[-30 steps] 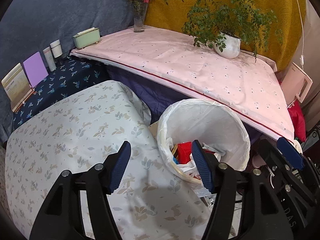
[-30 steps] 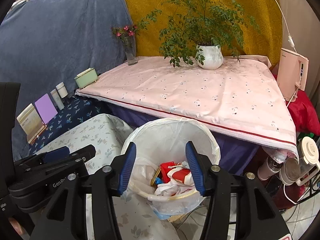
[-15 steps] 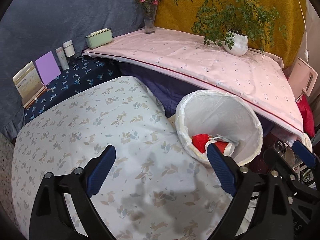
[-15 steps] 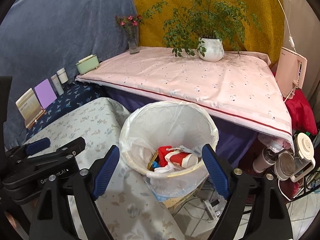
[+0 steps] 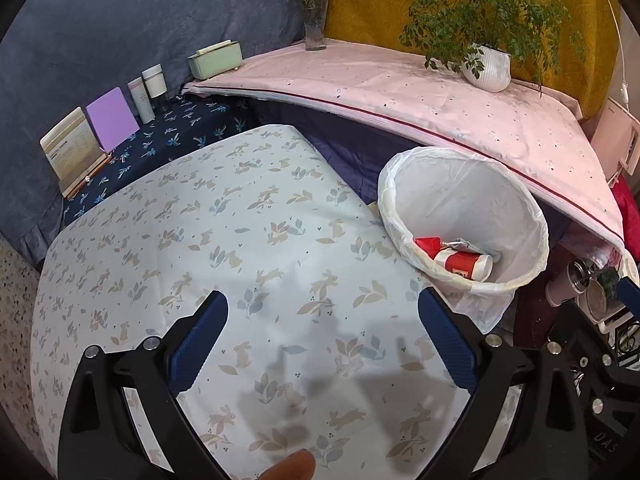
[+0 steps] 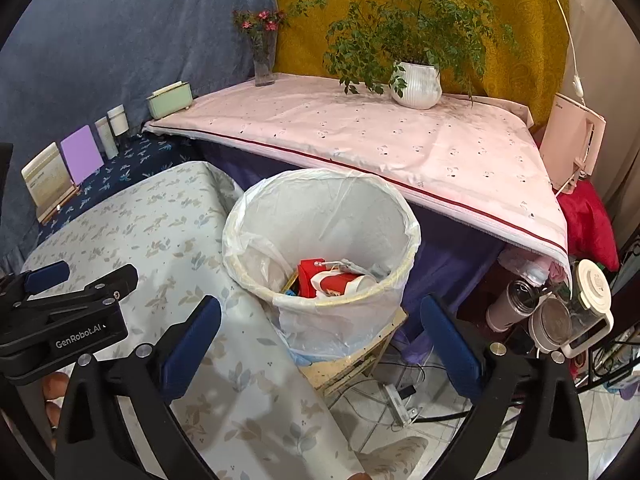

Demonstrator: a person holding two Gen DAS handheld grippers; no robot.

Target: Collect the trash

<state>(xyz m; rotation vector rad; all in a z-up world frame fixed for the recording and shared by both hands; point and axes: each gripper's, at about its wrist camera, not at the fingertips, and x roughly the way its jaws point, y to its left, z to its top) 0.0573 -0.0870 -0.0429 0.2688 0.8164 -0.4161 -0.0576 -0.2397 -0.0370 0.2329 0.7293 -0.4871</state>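
Both hand-held grippers, left (image 5: 322, 336) and right (image 6: 320, 334), are opening wide with nothing between the jaws. Trash (image 6: 332, 280) lies in the lined bin (image 6: 320, 216) beside the table (image 5: 200, 240). "GenRobot.AI" marks the left one

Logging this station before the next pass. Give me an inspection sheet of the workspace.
Surface: leaf-print cloth, nothing on it.
Job's things: lined bin holds a red-and-white cup and wrappers.
Clutter: bottles and jar on the floor.
Grippers: left gripper and right gripper opening, nothing between the jaws.
Cables: cords on the floor.
Surroundings: pink-clothed table, potted plant, flower vase.
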